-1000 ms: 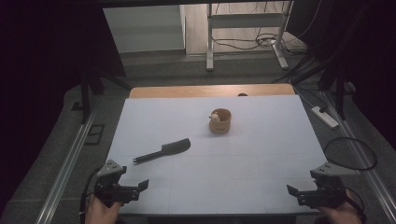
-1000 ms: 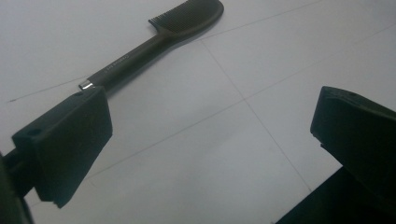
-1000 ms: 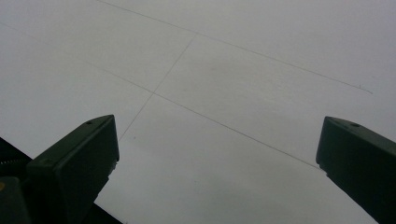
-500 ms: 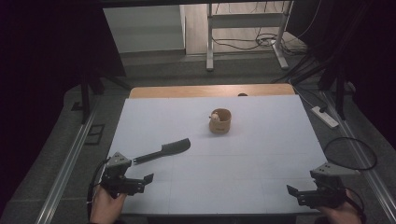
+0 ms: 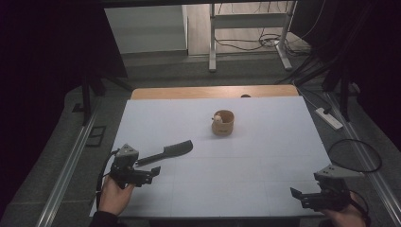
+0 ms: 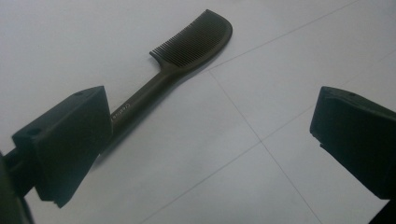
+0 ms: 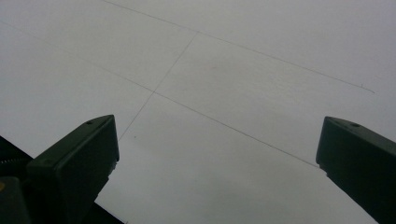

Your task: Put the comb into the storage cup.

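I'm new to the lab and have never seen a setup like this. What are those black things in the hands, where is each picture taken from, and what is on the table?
A person sits at a white table with a hand-held two-jaw tool in each hand: the left tool and the right tool. One picture looks down from above; the other two come from cameras riding on each tool, so black jaws rise from the bottom. On the table lie a dark comb and a small wooden cup. Both tools are open and hold nothing; the left one's jaw is close to the comb's handle.
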Action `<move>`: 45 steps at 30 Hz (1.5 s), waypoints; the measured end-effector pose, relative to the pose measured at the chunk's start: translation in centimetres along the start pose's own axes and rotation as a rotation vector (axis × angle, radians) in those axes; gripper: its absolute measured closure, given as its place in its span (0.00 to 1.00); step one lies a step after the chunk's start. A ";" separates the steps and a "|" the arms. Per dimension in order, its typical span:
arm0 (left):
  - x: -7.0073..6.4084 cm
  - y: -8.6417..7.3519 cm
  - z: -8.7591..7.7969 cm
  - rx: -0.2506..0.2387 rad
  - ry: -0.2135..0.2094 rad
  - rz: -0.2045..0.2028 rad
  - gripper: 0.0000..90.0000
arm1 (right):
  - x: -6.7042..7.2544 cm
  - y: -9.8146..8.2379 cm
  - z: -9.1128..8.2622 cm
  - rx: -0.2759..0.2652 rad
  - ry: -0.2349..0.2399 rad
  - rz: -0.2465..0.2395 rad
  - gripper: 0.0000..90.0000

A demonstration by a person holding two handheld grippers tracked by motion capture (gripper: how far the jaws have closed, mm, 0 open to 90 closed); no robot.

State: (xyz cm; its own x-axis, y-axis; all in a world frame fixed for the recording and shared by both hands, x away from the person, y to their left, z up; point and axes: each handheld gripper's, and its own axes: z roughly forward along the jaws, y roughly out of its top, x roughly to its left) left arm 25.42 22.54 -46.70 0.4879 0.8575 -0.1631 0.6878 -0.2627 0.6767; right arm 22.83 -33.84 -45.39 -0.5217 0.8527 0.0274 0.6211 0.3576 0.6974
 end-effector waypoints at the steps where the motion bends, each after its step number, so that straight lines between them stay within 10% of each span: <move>1: 0.0 0.1 0.1 0.003 -0.001 0.001 0.00 | 0.0 0.0 0.0 0.001 0.000 -0.001 0.00; 45: 3.9 6.2 5.8 0.091 0.003 -0.010 0.00 | 0.0 0.0 0.1 0.015 0.005 -0.005 0.00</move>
State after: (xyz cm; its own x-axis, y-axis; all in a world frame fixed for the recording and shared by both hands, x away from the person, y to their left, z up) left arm 34.67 21.68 -47.34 0.4790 0.8617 -0.1673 0.7387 -0.2927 0.6072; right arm 22.94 -33.79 -45.46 -0.5275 0.8491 0.0278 0.6272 0.3671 0.6870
